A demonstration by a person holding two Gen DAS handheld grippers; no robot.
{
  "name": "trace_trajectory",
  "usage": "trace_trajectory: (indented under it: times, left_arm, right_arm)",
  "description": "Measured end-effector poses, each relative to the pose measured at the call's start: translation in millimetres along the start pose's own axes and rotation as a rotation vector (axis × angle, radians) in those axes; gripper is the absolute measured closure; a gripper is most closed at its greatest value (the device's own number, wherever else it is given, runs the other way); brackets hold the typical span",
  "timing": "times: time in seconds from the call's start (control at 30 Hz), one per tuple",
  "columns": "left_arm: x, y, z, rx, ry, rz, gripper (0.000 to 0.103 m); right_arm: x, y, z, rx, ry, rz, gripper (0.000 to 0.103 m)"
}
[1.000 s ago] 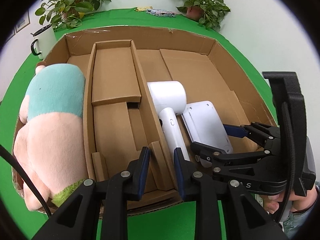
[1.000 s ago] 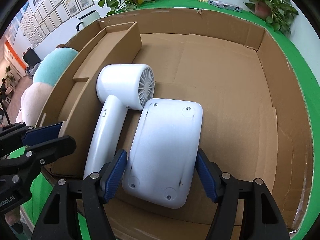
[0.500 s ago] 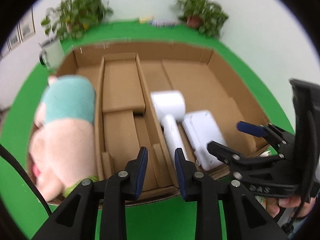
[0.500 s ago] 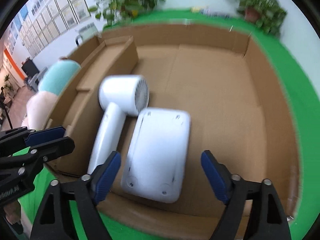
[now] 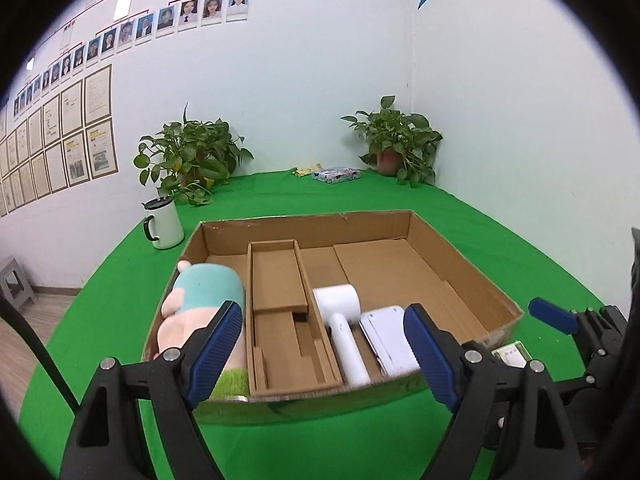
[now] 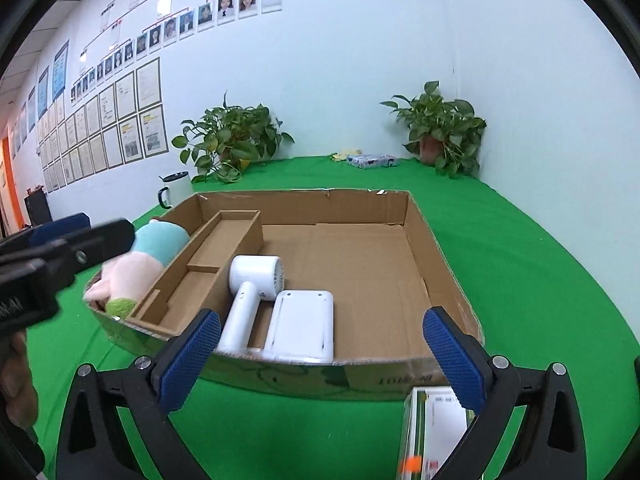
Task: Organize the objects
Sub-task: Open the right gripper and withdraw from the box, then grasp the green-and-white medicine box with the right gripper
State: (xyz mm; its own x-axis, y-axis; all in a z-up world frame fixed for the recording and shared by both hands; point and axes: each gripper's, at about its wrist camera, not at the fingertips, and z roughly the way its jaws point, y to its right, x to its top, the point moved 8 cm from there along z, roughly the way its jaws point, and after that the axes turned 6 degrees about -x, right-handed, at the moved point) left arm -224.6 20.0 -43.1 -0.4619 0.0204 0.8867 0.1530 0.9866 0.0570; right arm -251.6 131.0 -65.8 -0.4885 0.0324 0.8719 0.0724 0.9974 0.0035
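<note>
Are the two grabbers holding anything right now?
No. The left gripper and right gripper have just been opening, with nothing between their jaws.

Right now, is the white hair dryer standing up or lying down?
Lying down: the hair dryer rests flat on the cardboard box floor beside a white flat device.

Pale walls [image 5: 304,92] hung with framed papers [image 5: 98,124] meet behind two potted plants [image 5: 192,160] on green cloth [image 5: 500,240].

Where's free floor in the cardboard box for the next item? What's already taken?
Free: the wide bay of the cardboard box between the white flat device and its right wall; the divider tray is empty too. Crowded: the plush toy fills the left strip, and the hair dryer lies against the divider.
</note>
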Motion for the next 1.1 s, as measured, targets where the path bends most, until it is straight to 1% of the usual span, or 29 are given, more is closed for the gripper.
trace_trajectory:
  times: [0.13, 0.23, 0.33, 0.53, 0.7, 0.77, 0.9, 1.03, 1.1]
  left_arm:
    - [-11, 5, -10, 0.019, 0.009, 0.0, 0.02]
    - [-15, 9, -18, 0.049, 0.027, 0.021, 0.02]
    - [-17, 12, -25, 0.048, 0.039, 0.013, 0.02]
    - [-32, 18, -31, 0.041, 0.038, 0.003, 0.02]
    - [-49, 19, -29, 0.006, -0.003, -0.022, 0.02]
    - [-59, 17, -26, -0.011, -0.032, -0.04, 0.02]
    - [-77, 13, -23, -0.031, -0.072, -0.057, 0.02]
    - [-93, 11, -21, -0.05, -0.106, -0.078, 0.02]
    - [-100, 10, -22, -0.056, -0.115, -0.087, 0.02]
  right_arm:
    - [-6, 4, -27, -0.001, 0.036, 0.01, 0.001]
    - [-13, 5, -40, -0.002, 0.036, -0.003, 0.001]
    - [-21, 7, -46, 0.008, 0.027, -0.004, 0.001]
    - [-39, 13, -52, -0.003, 0.011, -0.012, 0.001]
    - [-57, 25, -57, -0.003, -0.023, 0.015, 0.001]
    - [-65, 36, -61, -0.033, -0.033, 0.01, 0.001]
    - [-89, 73, -68, -0.104, -0.092, 0.037, 0.001]
    - [-120, 99, -66, -0.122, -0.187, 0.041, 0.001]
    - [-135, 106, -61, -0.121, -0.246, 0.048, 0.001]
